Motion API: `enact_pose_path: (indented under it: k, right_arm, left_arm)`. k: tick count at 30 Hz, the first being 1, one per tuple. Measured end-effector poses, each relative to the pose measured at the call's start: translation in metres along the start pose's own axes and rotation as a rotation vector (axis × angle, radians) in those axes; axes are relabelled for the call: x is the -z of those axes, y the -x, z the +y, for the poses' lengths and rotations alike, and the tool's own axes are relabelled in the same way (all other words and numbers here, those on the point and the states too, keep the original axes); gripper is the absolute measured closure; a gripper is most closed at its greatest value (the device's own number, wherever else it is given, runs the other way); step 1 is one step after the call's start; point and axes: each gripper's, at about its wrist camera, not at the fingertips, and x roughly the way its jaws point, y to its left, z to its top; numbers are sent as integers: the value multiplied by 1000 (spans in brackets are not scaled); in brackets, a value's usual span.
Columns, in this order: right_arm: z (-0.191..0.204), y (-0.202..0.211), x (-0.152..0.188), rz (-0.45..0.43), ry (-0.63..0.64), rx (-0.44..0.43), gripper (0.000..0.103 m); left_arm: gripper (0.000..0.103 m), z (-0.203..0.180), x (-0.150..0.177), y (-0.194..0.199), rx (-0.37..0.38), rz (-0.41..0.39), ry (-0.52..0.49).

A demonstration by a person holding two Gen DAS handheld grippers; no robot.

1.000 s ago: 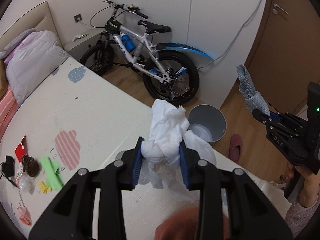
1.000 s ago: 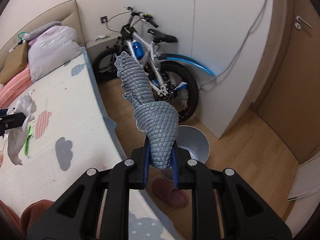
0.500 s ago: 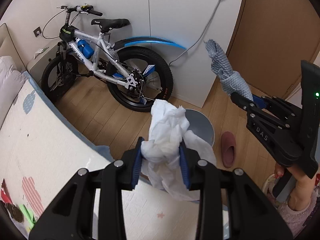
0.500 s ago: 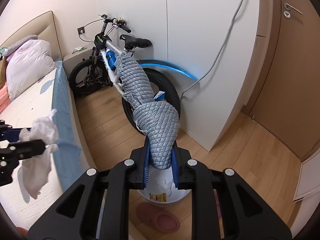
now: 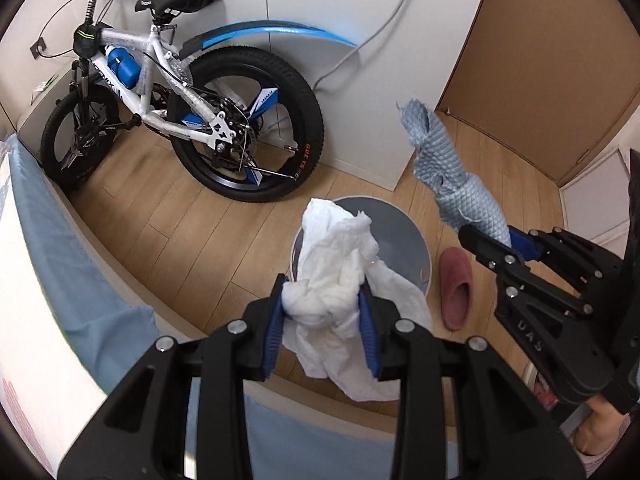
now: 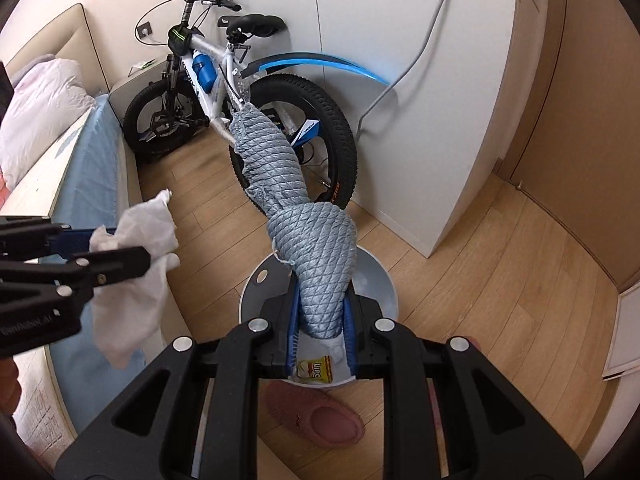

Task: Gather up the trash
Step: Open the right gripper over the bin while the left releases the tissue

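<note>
My left gripper (image 5: 322, 300) is shut on a crumpled white tissue (image 5: 340, 264), which hangs over the near rim of a round grey trash bin (image 5: 416, 248) on the wooden floor. My right gripper (image 6: 322, 312) is shut on a twisted blue-grey quilted cloth (image 6: 308, 236), held above the same bin (image 6: 256, 280). Inside the bin lie a yellow wrapper (image 6: 316, 369) and white scraps. In the left wrist view the right gripper (image 5: 490, 236) with its cloth (image 5: 452, 184) is to the right of the bin. In the right wrist view the left gripper (image 6: 116, 244) with the tissue (image 6: 136, 256) is to the left.
A white and blue bicycle (image 5: 172, 92) leans against the white wardrobe (image 5: 352, 8) behind the bin. A pink slipper (image 5: 456, 288) lies on the floor right of the bin. The bed with its blue sheet (image 5: 52, 232) runs along the left. A brown door (image 5: 552, 64) is at the right.
Both grippers swung away from the bed and sank toward the bin, each still gripping its item. The bin has grown larger and now lies right under the tissue and the cloth.
</note>
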Motion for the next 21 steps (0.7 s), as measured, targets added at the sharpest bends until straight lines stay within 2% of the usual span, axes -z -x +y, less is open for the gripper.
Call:
enact_pose_path:
  k: [3,5,7,8,16,21]
  right_arm:
    - [-3,-7,2,12,-16,-15,85]
    - [-3,-11,3,15,-33,-16,77]
    - [-5,-12,4,10,-59,-13,47]
    - [-4,-12,5,4,-63,-6,44]
    - [-8,-6,2,-14,-69,21,44]
    - [-21,0,2,-31,-99,83,44]
  left_arm:
    - [70,-1,3,-6,1,7,-2]
    - [70,0,5,-7,5,9,6]
    - [70,2,4,-7,2,8,9]
    - [70,3,2,-9,2,7,10]
    - [69,4,1,-11,8,11,16]
    - [70,-4,-4,-15,8,10,-6]
